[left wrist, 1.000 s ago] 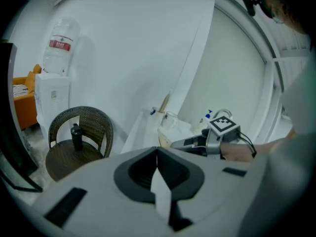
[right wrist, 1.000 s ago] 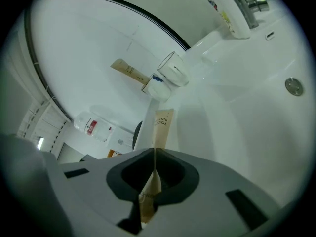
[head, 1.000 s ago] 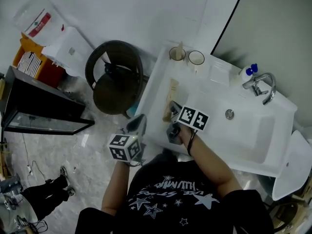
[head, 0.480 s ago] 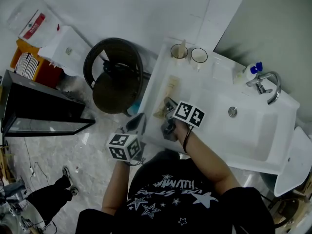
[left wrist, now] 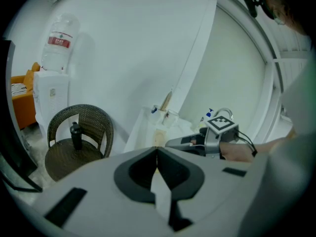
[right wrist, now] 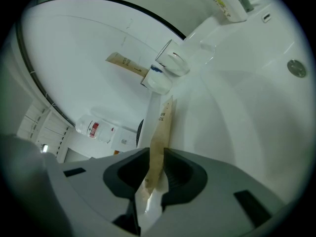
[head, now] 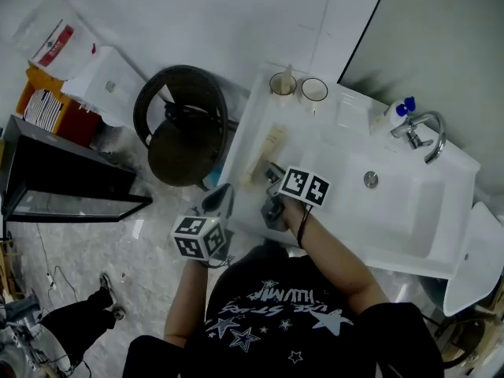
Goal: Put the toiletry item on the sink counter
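Note:
A beige toothpaste tube (head: 264, 153) stretches along the left side of the white sink counter (head: 331, 144). My right gripper (head: 272, 186) sits at the tube's near end. In the right gripper view the tube (right wrist: 162, 127) runs out from between the jaws, and the right gripper (right wrist: 155, 154) is shut on it. My left gripper (head: 220, 201) hangs off the counter's front left corner, over the floor. Seen in its own view, the left gripper (left wrist: 157, 151) is shut with nothing in it.
Two cups (head: 300, 88), one with a toothbrush, stand at the counter's back. A blue-capped soap bottle (head: 398, 113) and the faucet (head: 424, 137) are behind the basin (head: 394, 203). A wicker chair (head: 183, 126) with a dark bottle and a water dispenser (head: 102, 85) stand left of the counter.
The right gripper and the tube have shifted a little left toward the counter's left edge, and the tube has swung slightly. The left gripper has hardly moved.

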The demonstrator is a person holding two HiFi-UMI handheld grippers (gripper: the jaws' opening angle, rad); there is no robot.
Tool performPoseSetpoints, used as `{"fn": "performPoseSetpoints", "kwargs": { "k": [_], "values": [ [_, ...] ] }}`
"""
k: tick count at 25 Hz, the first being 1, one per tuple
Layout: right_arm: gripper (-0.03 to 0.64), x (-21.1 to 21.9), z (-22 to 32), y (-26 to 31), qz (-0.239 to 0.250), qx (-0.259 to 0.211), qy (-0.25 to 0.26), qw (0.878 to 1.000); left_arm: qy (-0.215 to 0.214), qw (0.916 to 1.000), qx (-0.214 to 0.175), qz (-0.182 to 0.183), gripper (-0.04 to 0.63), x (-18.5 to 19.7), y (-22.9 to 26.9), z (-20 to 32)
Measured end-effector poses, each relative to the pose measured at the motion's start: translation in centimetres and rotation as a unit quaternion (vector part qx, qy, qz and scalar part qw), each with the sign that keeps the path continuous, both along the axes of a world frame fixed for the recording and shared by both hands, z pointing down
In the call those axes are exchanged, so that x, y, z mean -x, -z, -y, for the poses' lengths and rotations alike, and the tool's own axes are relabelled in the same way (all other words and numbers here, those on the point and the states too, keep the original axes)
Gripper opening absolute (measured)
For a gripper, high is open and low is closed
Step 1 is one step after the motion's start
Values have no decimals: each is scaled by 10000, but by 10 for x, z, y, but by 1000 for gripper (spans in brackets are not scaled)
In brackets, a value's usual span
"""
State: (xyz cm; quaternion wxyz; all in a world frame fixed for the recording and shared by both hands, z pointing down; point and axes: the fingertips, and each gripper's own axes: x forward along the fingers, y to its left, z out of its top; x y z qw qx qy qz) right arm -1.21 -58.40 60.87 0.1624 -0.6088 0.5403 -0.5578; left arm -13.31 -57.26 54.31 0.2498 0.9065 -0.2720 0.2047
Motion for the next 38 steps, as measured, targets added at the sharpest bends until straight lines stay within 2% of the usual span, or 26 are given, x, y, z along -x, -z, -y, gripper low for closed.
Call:
{"fn": "performPoseSetpoints", "kwargs": {
  "k": [8,12,18,31,38],
  "values": [
    [78,-29,-24,39,-507,-461,204,9974,63,9996,-248,-145,18,-7,22,-16],
    [75,-44,-44,56,-582,-681,208,9958,97,9991,-354,-195,18,-15,32,-34],
    [37,-57,-86,63,-651,-690,371,9948,143,9989,-380,-232,18,-32,40,-75],
    [36,-91,-189,77,-952,-758,1032,9872,637,9965,-478,-241,18,-61,52,-178],
    [36,-100,-241,71,-905,-818,1242,9847,889,9949,-446,-190,18,-69,42,-248]
  ]
}}
